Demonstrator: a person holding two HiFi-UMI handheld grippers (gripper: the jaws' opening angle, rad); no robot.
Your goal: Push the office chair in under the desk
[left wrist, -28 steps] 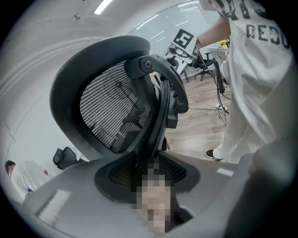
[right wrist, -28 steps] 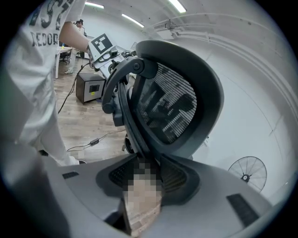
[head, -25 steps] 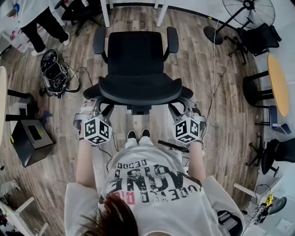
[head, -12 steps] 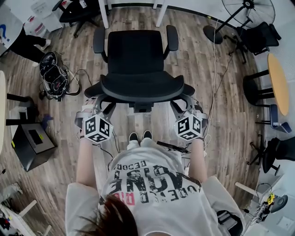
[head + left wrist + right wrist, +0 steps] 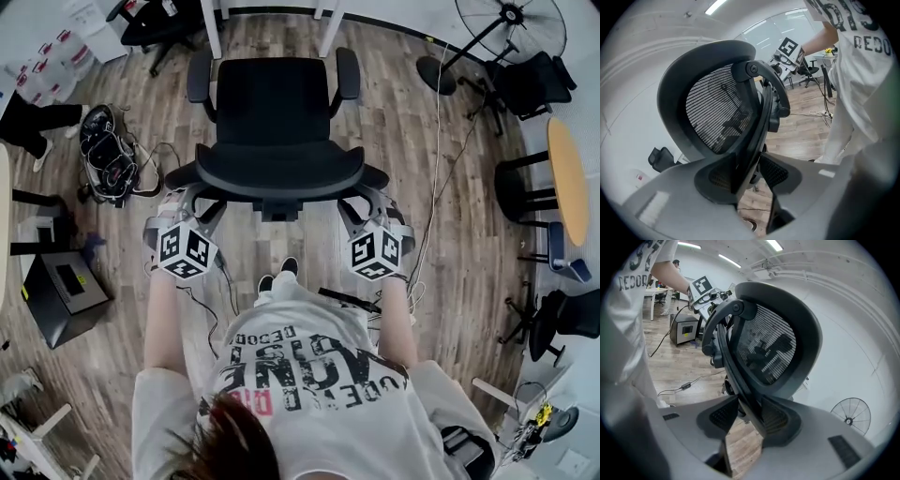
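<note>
The black office chair (image 5: 272,103) faces the white desk legs (image 5: 214,28) at the top of the head view, its seat partly between them. Its mesh backrest (image 5: 277,178) is nearest me. My left gripper (image 5: 192,202) clamps the backrest's left edge and my right gripper (image 5: 361,199) clamps its right edge. In the left gripper view the backrest frame (image 5: 754,117) runs down between the two pads of the left gripper (image 5: 750,171). The right gripper view shows the same: the backrest frame (image 5: 736,371) sits pinched in the right gripper (image 5: 750,413).
A standing fan (image 5: 511,23) and black chairs stand at the upper right, beside a round wooden table (image 5: 572,178). A bag with cables (image 5: 108,150) and a black box (image 5: 61,286) lie on the wooden floor at left. A person's leg (image 5: 28,112) shows far left.
The chair has rolled forward toward the desk legs, and both grippers have moved forward with it. The person at the upper left has walked further left.
</note>
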